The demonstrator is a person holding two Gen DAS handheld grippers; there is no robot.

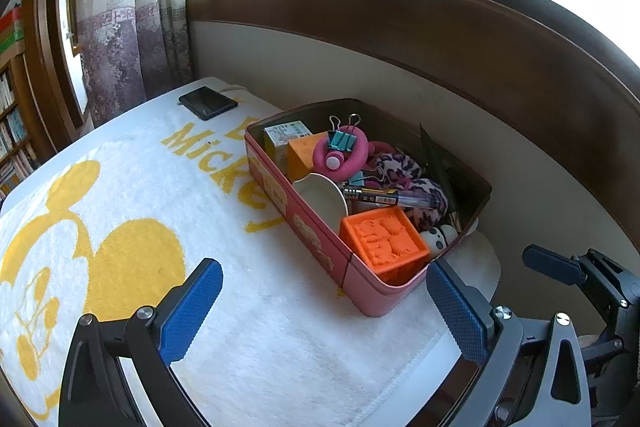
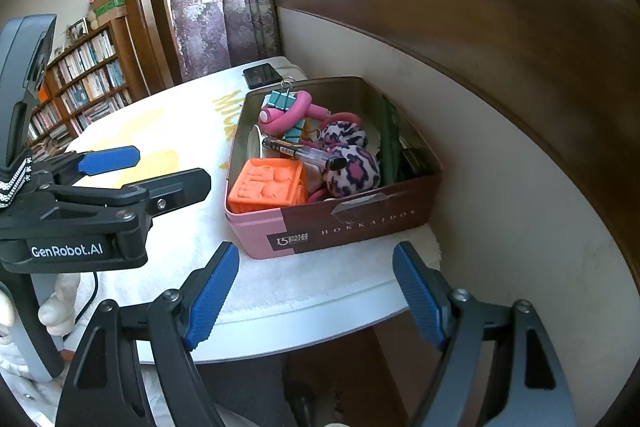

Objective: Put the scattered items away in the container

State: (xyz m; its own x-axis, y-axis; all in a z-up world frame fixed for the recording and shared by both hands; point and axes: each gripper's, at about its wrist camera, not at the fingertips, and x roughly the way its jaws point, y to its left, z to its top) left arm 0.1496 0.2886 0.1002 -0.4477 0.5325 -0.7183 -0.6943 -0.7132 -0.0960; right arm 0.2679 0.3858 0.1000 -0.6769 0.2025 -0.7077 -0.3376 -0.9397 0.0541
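A pink and brown tin box [image 1: 320,247] [image 2: 260,231] stands on the towel-covered table. It holds an orange embossed block [image 1: 384,239] [image 2: 268,183], a pink ring toy [image 1: 344,155] [image 2: 284,115], teal binder clips [image 1: 340,141], a leopard-print scrunchie [image 2: 352,167], a pen [image 1: 376,197] and a white cup [image 1: 320,195]. My left gripper [image 1: 324,291] hangs open in front of the box with nothing between its fingers. My right gripper [image 2: 316,291] is open before the box's near end, also empty. The left gripper [image 2: 148,167] shows at the left of the right wrist view.
A black phone [image 1: 208,102] [image 2: 262,75] lies at the table's far end on the white towel with yellow print [image 1: 120,207]. A wall with wooden trim [image 1: 440,39] runs close behind the box. Bookshelves [image 2: 80,87] and a curtain [image 2: 216,7] stand beyond the table.
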